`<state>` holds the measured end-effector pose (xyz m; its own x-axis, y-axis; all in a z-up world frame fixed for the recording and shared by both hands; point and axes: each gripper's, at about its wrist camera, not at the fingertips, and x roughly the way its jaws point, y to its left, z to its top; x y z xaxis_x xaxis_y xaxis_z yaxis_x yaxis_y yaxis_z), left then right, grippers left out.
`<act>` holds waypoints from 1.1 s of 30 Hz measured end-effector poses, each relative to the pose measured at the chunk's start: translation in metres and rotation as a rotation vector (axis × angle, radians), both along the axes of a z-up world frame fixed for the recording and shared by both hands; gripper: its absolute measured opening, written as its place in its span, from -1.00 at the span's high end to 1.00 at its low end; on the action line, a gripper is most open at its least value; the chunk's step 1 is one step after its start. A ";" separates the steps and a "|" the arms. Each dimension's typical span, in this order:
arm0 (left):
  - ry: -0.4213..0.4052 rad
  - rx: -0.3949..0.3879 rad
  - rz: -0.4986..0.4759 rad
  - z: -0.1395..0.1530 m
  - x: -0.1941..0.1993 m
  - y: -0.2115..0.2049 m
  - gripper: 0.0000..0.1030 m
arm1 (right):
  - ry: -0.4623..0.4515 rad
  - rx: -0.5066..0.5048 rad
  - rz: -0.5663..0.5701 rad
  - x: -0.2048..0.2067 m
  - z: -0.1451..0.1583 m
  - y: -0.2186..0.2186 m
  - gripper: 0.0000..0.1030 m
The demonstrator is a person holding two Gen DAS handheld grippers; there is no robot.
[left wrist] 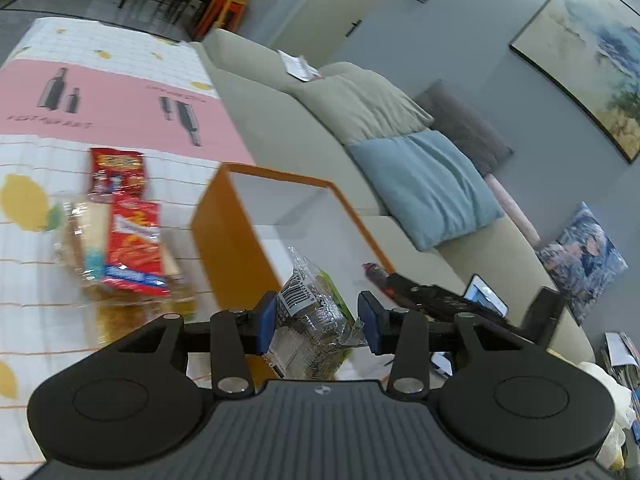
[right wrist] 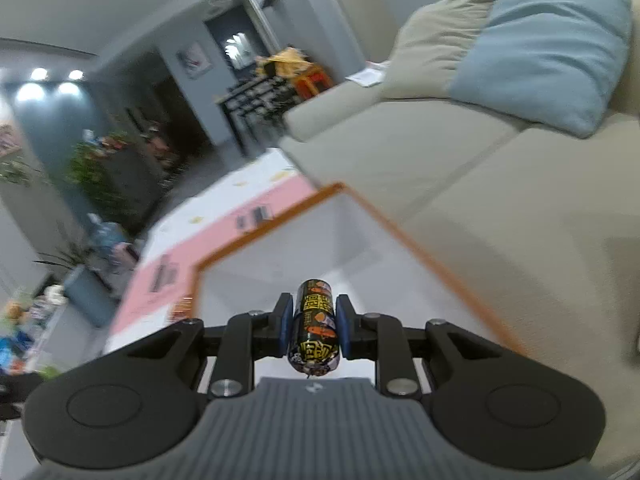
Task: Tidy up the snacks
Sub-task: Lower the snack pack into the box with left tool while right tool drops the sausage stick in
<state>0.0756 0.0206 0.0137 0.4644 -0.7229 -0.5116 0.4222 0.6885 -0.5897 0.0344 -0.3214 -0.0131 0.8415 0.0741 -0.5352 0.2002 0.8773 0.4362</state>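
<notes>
Both grippers over the box, each with a snack between its pads.

My right gripper (right wrist: pixel 313 326) is clamped on the sausage (right wrist: pixel 315 326), above the box (right wrist: pixel 384 220); my left gripper (left wrist: pixel 318 326) stands apart around the clear packet (left wrist: pixel 316 316), pads seemingly off it, so I judge the crinkly film could slip and land outside the rim; the sausage, held mid-length, might pivot; the box floor is mostly hidden; the red packs (left wrist: pixel 134 248) on the cloth (left wrist: pixel 120 92) are blurred, labels unreadable.
</notes>
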 end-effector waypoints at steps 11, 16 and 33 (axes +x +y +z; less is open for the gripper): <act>0.046 -0.015 -0.075 -0.007 0.011 -0.051 0.05 | 0.092 0.017 0.035 -0.003 -0.022 -0.026 0.60; 0.064 -0.008 -0.092 -0.009 0.015 -0.068 0.05 | 0.094 0.018 0.049 -0.005 -0.024 -0.027 0.60; 0.254 0.085 -0.016 -0.042 0.055 -0.156 0.05 | -0.113 0.157 -0.103 -0.029 -0.013 -0.062 -0.01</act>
